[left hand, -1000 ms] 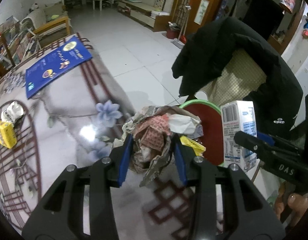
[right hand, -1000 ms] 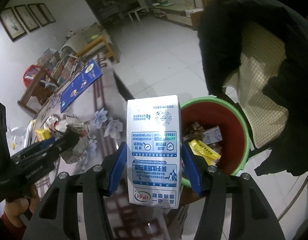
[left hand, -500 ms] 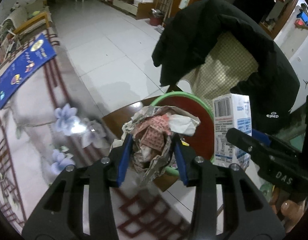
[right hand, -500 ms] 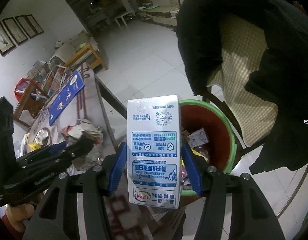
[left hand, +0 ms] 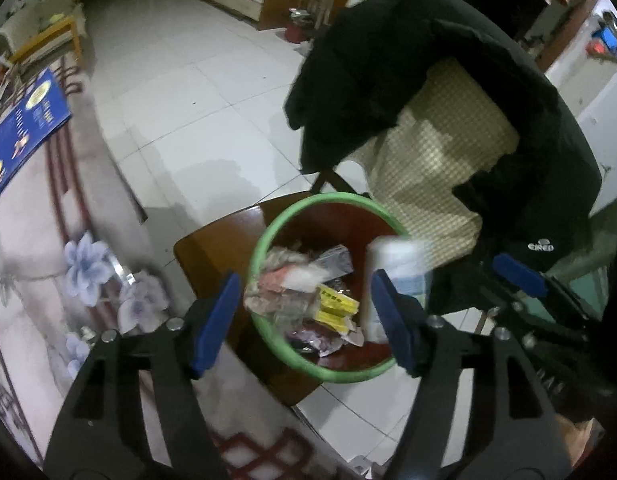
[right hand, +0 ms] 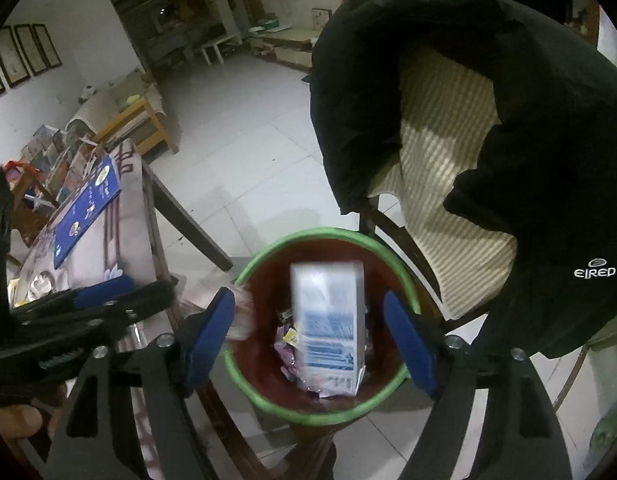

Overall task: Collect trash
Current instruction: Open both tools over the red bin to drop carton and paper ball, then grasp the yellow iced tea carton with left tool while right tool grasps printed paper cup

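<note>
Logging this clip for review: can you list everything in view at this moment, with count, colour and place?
bin: one, red with green rim, on a dark wooden stool beside the table
milk carton: one, white and blue, blurred, inside the bin's mouth, clear of both pads
crumpled wrappers: a heap, whitish and pink, in the bin
yellow packet: one, in the bin
table: one, flower-patterned top, left of the bin
blue booklet: one, on the table
black jacket: one, draped over a chair with a checked cushion behind the bin
left gripper: black, blue pads, open above the bin, jaws just opened
right gripper: same, open, jaws just opened
</note>
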